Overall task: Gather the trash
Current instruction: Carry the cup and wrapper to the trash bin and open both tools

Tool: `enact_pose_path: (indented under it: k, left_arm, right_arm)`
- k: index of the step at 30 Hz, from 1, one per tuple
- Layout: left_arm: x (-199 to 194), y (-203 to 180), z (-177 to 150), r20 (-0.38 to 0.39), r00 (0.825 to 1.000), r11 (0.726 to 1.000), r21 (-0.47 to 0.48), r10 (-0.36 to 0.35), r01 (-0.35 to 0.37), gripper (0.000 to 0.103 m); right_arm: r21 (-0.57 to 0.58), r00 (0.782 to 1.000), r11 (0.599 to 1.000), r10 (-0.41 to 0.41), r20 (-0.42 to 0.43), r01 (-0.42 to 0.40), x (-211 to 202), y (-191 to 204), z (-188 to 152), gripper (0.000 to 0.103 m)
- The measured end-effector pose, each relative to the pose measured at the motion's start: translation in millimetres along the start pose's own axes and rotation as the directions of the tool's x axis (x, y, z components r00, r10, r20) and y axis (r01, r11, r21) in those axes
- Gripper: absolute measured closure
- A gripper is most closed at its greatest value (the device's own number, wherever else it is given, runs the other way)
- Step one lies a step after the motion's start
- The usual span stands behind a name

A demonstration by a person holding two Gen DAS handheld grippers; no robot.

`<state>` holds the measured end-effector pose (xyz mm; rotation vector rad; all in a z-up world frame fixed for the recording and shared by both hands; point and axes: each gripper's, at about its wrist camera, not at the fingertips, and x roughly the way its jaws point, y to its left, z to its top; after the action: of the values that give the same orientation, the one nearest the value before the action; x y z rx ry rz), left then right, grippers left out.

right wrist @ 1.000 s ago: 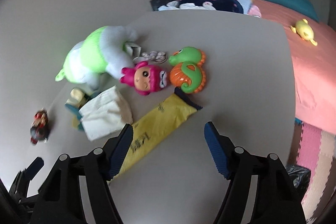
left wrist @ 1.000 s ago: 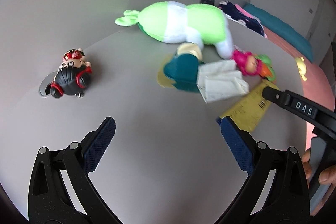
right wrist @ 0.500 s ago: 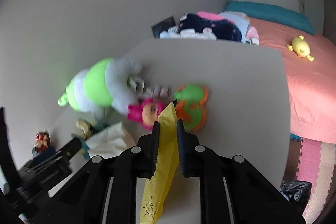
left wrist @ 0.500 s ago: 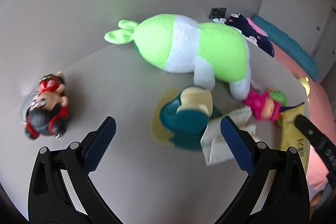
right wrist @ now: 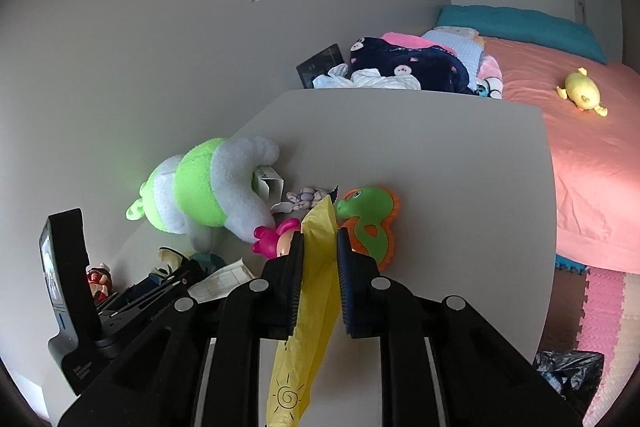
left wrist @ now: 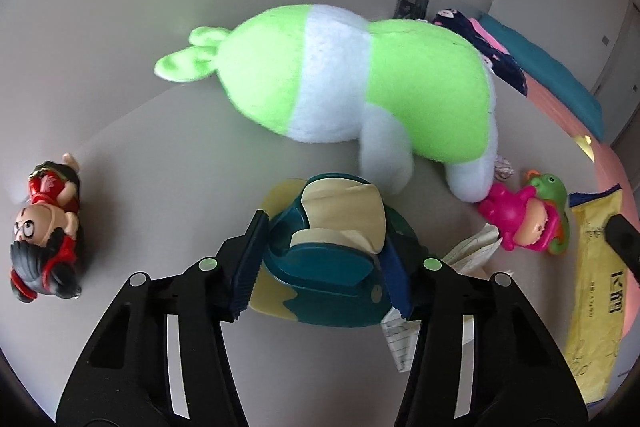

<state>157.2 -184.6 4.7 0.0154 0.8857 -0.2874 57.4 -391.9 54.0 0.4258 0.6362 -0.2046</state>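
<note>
Now my right gripper pinches the yellow wrapper, lifted off the surface, lower end cut off. My left gripper has its fingers around a teal toy; contact unclear. Crumpled paper is half hidden behind.

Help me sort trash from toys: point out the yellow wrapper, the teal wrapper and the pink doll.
yellow wrapper (right wrist: pixel 316 267), right wrist view, strip between the gripper fingers.
teal wrapper (left wrist: pixel 324 263), left wrist view, dark teal front panel.
pink doll (left wrist: pixel 508 211), left wrist view, pink body.
</note>
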Motion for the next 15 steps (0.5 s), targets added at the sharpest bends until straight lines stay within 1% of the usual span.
enact_pose_path:
  k: [2,4,7,12,15]
  left_arm:
    - [-4,10,-1,0.002,1.0,1.0,-0.02,0.004,-0.004,0.054]
    - [-12,19,-3,0.011,1.0,0.999,-0.041,0.005,-0.004,0.054]
    - [-36,22,-8,0.046,0.999,1.0,-0.027,0.012,-0.011,0.054]
    - [-74,13,-23,0.081,0.997,1.0,-0.004,0.002,-0.001,0.054]
    - [-97,-2,-37,0.094,0.995,1.0,0.017,-0.021,0.019,0.054]
  right_arm:
    - [0.004,1.0,1.0,0.009,0.002,-0.009,-5,-2,0,0.085]
    - [0.003,1.0,1.0,0.012,0.011,-0.012,-11,-2,0,0.085]
    - [0.01,1.0,1.0,0.02,0.024,-0.02,-24,-6,0,0.085]
    - [0.036,0.998,0.999,0.015,0.054,-0.017,-55,-21,-4,0.085]
    - [0.05,0.998,0.999,0.009,0.068,-0.013,-74,-35,-7,0.085]
